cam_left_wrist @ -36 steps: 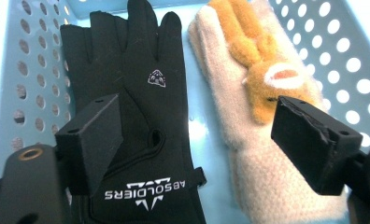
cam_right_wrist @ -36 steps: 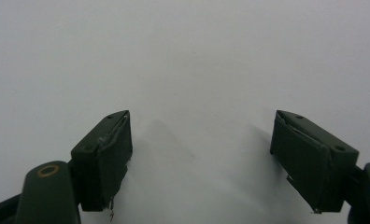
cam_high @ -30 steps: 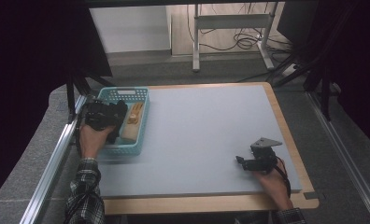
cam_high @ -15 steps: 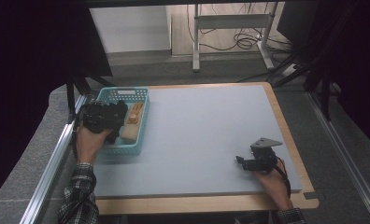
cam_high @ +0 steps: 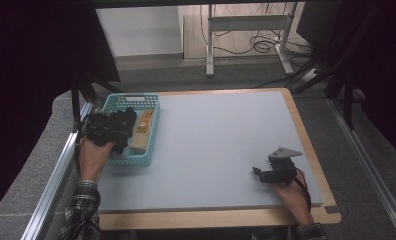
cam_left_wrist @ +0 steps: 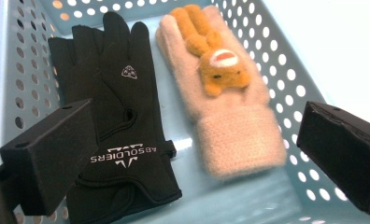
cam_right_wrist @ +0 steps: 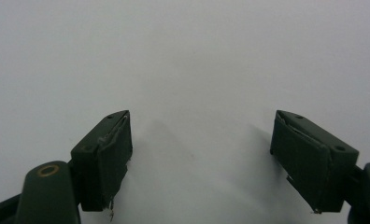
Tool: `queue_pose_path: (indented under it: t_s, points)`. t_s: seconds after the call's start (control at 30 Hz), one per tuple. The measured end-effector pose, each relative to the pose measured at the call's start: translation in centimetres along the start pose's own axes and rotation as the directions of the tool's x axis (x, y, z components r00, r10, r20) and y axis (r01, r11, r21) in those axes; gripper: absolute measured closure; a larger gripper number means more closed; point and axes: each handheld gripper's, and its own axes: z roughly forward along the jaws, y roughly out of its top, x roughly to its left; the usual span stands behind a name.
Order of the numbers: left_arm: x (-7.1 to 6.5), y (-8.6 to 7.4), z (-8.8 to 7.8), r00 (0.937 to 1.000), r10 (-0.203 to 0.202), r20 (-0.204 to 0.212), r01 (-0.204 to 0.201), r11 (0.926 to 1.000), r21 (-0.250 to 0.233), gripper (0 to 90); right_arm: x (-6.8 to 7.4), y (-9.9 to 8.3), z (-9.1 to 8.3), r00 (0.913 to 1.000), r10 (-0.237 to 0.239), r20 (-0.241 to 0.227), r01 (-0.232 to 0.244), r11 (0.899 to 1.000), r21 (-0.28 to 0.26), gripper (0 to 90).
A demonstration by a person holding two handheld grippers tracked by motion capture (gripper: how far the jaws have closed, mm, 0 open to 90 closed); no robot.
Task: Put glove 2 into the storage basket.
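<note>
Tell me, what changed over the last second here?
The left gripper pulled back a little from over the basket toward its near left corner; its jaws have just been opening and now stand wide with nothing between them. The black glove and beige glove lie side by side in the basket. The right gripper stayed put, open, on the mat.

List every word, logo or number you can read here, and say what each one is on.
"ABSOLDIERS": white print on the cuff of the black glove, upside down in the left gripper view.
Small white emblem on the back of the black glove: too small to read.
Beige glove: an orange plush figure, no text.
Basket: no text.
</note>
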Motion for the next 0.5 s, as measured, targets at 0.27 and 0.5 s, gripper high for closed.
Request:
queue_pose_path:
  t_s: [0.27, 0.5]
  points:
    - [-1.0, -0.2, -0.8, 0.9995, 0.030, 0.007, -0.029, 0.9992, -0.027, 0.0, 0.0, 0.0, 0.0, 1.0000, 0.000, 0.001, 0.000, 1.000, 0.001, 20.5]
    - [-2.1, -0.5, -1.2, 0.9977, 0.068, 0.006, -0.067, 0.9970, -0.039, 0.0, 0.0, 0.0, 0.0, 1.0000, 0.000, 0.001, 0.000, 1.000, 0.001, 20.5]
